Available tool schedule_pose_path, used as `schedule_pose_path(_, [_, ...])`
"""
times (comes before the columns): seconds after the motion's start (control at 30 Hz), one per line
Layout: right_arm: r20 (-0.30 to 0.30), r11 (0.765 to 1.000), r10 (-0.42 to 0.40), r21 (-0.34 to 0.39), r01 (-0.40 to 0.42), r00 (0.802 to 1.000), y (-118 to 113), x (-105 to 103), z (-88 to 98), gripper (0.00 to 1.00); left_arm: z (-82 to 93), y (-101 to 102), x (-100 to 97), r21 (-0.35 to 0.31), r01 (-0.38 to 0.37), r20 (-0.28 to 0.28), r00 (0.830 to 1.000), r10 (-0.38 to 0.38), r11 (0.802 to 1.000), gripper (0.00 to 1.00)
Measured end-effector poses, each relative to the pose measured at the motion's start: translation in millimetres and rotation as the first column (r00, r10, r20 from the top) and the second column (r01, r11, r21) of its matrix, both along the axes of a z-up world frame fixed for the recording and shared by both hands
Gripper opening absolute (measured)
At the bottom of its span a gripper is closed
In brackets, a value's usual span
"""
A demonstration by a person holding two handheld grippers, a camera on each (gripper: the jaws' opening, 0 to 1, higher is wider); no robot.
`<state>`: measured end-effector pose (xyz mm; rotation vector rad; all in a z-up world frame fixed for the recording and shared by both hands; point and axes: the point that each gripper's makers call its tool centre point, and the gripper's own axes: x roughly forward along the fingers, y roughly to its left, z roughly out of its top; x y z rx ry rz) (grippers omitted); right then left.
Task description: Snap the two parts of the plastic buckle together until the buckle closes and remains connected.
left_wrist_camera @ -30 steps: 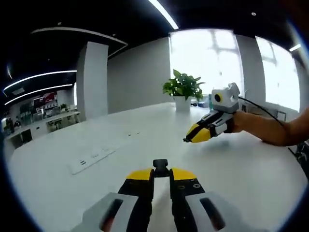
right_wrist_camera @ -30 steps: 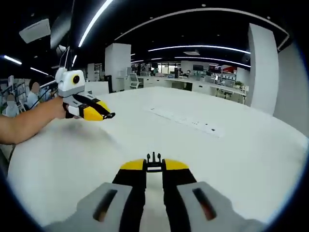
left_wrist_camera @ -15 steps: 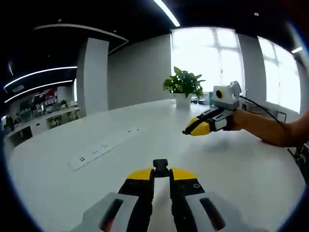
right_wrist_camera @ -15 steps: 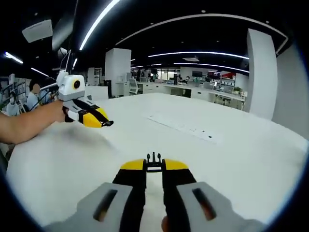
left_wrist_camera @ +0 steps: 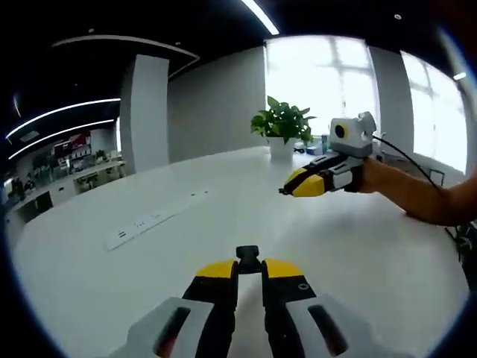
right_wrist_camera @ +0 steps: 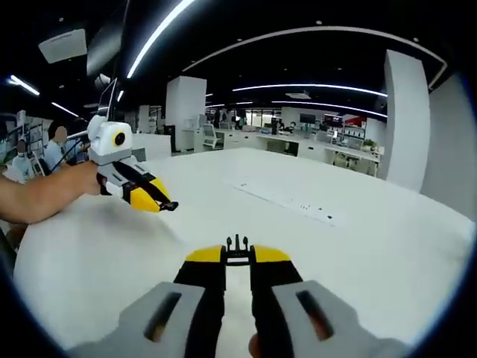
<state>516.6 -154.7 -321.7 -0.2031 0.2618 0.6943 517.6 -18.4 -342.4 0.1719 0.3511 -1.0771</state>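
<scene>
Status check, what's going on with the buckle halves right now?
Left tongs shut on socket half. Right tongs shut on pronged half. Halves apart, above white table, not yet joined. Nothing between them.

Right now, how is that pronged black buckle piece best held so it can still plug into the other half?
By its rear body, as the right gripper does: its fingers pinch the pronged buckle piece from behind, prongs projecting forward. The left gripper holds the socket piece likewise.

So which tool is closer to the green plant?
Right. The right tool hangs just in front of the plant; the left tool points at it from farther back.
</scene>
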Motion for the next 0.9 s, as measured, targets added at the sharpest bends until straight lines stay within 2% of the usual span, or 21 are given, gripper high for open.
schedule_pose_path(0.2, [0.006, 1.000, 0.006, 0.002, -0.006, 1.000, 1.9, -1.3, 2.9, 0.10, 4.6, 2.6, -9.7, -0.029, 0.007, -0.013, 1.000, -0.007, 1.000, 0.11])
schedule_pose_path(0.37, [0.009, 1.000, 0.016, 0.009, -0.016, 1.000, 3.4, -1.4, 5.0, 0.10, 2.6, 7.9, -18.3, -0.018, 0.005, -0.008, 1.000, -0.005, 1.000, 0.11])
schedule_pose_path(0.5, [0.002, 1.000, 0.017, 0.019, -0.017, 1.000, 3.6, -0.9, 4.2, 0.10, 7.2, 6.0, -17.7, -0.045, 0.010, -0.017, 1.000, -0.011, 0.999, 0.11])
schedule_pose_path(0.63, [-0.014, 0.999, 0.030, 0.023, -0.030, 0.999, 6.9, -3.2, 1.5, 0.10, 6.3, 6.8, -21.0, -0.037, 0.015, -0.015, 1.000, -0.015, 0.999, 0.11])
schedule_pose_path(0.8, [0.000, 0.999, 0.045, 0.025, -0.045, 0.999, 12.3, -8.0, 6.7, 0.10, 5.1, 8.3, -21.7, -0.033, 0.006, -0.024, 1.000, -0.007, 0.999, 0.11])
schedule_pose_path(0.9, [-0.016, 0.998, 0.062, 0.005, -0.062, 0.998, 16.7, -19.6, -1.2, 0.10, 6.5, 5.7, -24.5, -0.052, 0.024, -0.036, 0.999, -0.026, 0.998, 0.11])
